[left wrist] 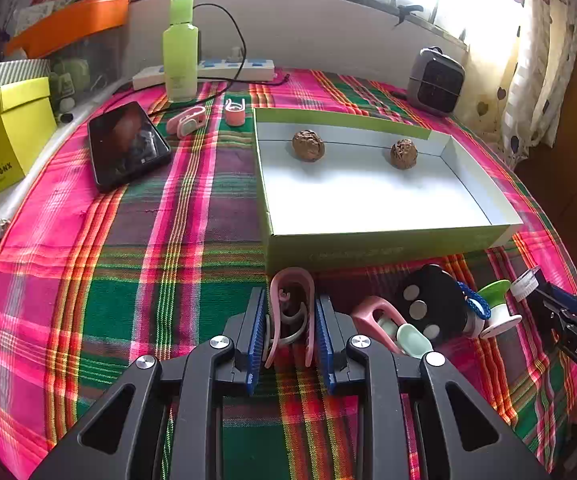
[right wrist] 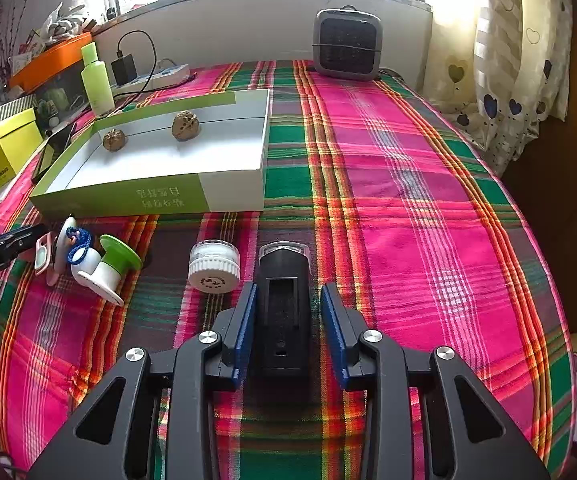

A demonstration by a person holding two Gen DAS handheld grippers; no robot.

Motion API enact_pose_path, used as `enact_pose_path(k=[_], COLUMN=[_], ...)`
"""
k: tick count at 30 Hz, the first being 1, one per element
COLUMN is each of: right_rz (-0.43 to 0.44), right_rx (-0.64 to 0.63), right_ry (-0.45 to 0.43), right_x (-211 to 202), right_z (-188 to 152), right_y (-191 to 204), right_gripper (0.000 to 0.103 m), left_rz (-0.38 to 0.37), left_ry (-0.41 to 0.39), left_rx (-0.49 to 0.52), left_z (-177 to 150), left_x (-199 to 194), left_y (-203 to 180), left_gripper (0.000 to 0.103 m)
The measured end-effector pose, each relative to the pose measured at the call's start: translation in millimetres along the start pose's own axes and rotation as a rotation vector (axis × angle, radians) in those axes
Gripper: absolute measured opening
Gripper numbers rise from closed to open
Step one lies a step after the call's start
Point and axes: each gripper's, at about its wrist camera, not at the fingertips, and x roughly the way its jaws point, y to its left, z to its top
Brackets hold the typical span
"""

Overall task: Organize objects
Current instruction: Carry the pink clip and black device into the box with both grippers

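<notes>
Just in front of the green box (left wrist: 388, 246), both grippers are on small things.
Left gripper (left wrist: 290, 334) pinches a light, springy pink clip (left wrist: 292, 304) across its sides; right gripper (right wrist: 288, 330) straddles a stiff, smooth black device (right wrist: 282, 312), with a gap showing at its right pad.

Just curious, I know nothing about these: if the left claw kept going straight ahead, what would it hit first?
Probably the near wall of the green and white box. The left claw grips a pink clip, and the box stands just beyond it; depth is hard to judge.
</notes>
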Motion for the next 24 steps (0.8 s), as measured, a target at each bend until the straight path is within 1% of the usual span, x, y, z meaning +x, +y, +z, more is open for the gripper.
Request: enact_pose_path(k=[2, 24], right_rz=[0.003, 0.011], right_rx=[0.000, 0.005], right_ry=[-0.001, -0.002], right_x=[-0.1, -0.8], right_z=[-0.5, -0.6], right_y=[0.0, -0.8], right_gripper=[0.029, 0.029], left_rz=[-0.001, -0.001], left_ry=[0.000, 0.000], left_rx=[-0.001, 0.000], left_z=[-0.3, -0.2], left_x=[-0.1, -0.6], left_y=[0.0, 0.4], left_gripper=[0.022, 0.022])
